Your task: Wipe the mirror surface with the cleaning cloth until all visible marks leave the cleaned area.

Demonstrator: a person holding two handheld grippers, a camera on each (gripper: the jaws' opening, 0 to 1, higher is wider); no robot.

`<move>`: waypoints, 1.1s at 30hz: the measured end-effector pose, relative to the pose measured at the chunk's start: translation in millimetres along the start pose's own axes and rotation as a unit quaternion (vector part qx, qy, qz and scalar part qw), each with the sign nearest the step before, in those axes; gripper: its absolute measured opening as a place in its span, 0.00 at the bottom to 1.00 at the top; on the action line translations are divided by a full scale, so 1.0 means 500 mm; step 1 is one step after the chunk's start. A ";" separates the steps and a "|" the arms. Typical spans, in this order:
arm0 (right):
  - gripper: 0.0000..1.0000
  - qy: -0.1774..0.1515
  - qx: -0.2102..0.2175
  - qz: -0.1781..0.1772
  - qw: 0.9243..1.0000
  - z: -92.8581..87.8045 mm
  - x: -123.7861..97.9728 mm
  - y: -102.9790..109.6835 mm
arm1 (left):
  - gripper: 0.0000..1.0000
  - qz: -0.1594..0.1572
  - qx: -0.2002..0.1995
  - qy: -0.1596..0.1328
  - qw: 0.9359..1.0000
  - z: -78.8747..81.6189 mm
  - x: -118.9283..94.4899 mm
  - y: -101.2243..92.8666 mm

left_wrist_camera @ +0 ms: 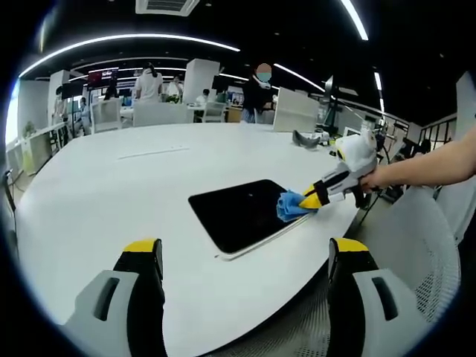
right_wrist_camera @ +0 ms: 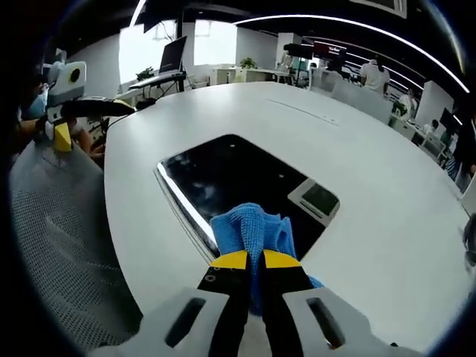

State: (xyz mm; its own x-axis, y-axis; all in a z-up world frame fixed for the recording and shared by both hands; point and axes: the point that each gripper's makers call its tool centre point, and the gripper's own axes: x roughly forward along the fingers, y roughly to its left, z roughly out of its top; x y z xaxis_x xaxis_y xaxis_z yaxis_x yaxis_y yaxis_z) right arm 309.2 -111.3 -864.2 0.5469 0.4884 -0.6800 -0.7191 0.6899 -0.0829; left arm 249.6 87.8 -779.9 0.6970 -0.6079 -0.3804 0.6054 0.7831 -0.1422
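A dark rectangular mirror [left_wrist_camera: 238, 212] lies flat on the white round table [left_wrist_camera: 111, 193], near its edge. My right gripper [left_wrist_camera: 314, 198] reaches in from the right, shut on a blue cleaning cloth [left_wrist_camera: 290, 206] pressed on the mirror's right corner. In the right gripper view the blue cloth [right_wrist_camera: 253, 230] sits bunched between my right gripper's [right_wrist_camera: 255, 260] closed yellow-tipped jaws, on the near end of the mirror [right_wrist_camera: 223, 175]. My left gripper [left_wrist_camera: 244, 249] hangs open over the table edge, short of the mirror, with nothing between its jaws; it shows as the left gripper [right_wrist_camera: 63, 134] off the table's side.
A white mesh chair [left_wrist_camera: 416, 245] stands at the table's edge, the same chair [right_wrist_camera: 59, 245] beside the mirror. A person's arm [left_wrist_camera: 431, 167] holds the right gripper. Small items [left_wrist_camera: 309, 139] lie on the table's far right. Desks and people fill the back.
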 end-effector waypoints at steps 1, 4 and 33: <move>0.00 -0.001 0.000 0.002 1.000 0.003 0.003 0.002 | 0.92 0.000 0.000 0.000 1.000 0.000 0.000 0.000; 0.00 -0.003 -0.001 0.007 1.000 0.012 0.011 0.013 | 0.92 0.000 0.000 0.000 1.000 0.000 0.000 0.000; 0.00 -0.009 -0.035 0.060 0.998 0.099 0.092 0.116 | 0.92 -0.002 -0.004 -0.004 1.000 0.003 0.001 0.000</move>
State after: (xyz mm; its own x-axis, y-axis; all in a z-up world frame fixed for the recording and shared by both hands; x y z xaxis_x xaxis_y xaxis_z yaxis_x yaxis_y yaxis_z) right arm 313.9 -22.4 -864.4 0.4631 0.5752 -0.6743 -0.8074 0.5876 -0.0533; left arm 250.4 87.2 -778.9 0.6981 -0.6115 -0.3724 0.6049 0.7820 -0.1502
